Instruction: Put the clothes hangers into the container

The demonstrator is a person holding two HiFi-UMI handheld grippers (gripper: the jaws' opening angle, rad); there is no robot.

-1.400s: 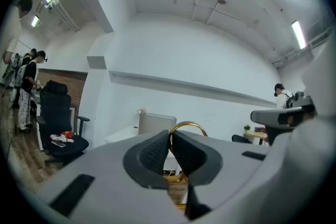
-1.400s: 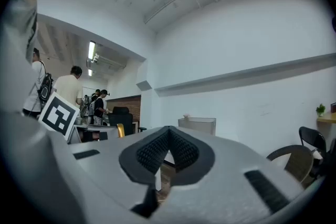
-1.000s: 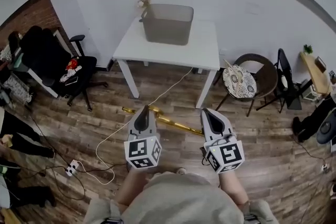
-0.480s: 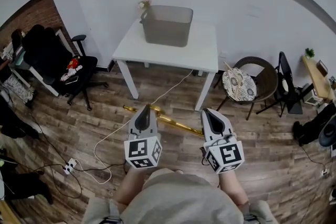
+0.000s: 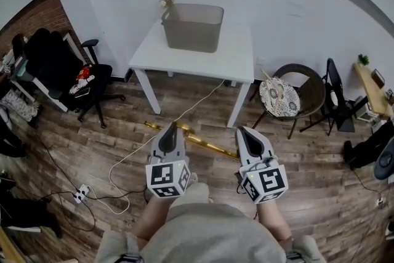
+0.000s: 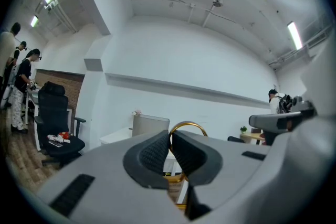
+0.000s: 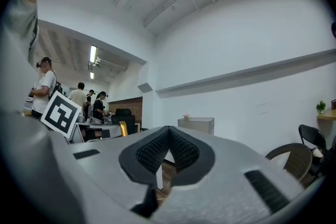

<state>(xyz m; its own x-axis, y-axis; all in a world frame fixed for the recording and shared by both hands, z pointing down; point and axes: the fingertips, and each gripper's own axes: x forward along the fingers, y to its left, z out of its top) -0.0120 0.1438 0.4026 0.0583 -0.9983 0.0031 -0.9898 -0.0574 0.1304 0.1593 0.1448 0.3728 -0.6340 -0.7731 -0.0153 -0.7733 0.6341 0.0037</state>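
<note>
A gold clothes hanger [image 5: 203, 143] hangs above the wooden floor in front of me. My left gripper [image 5: 170, 128] is shut on it; in the left gripper view the gold hook [image 6: 189, 125] arches out from between the closed pads of this gripper [image 6: 170, 136]. My right gripper [image 5: 242, 131] is shut with nothing between its pads, and the hanger's far end lies beside its body. The right gripper view shows this gripper [image 7: 168, 136] closed. The grey container [image 5: 192, 26] stands on the white table [image 5: 234, 58] ahead, well apart from both grippers.
A black office chair [image 5: 58, 68] stands at the left and a round chair with a patterned cushion [image 5: 280, 95] at the right. A white cable [image 5: 132, 157] runs over the floor to a power strip [image 5: 82, 196]. Several people stand at the far left [image 6: 21, 81].
Both grippers and the hanger keep almost the same place. The view has shifted a little, so the table sits slightly further left. People at the left edge have moved.
</note>
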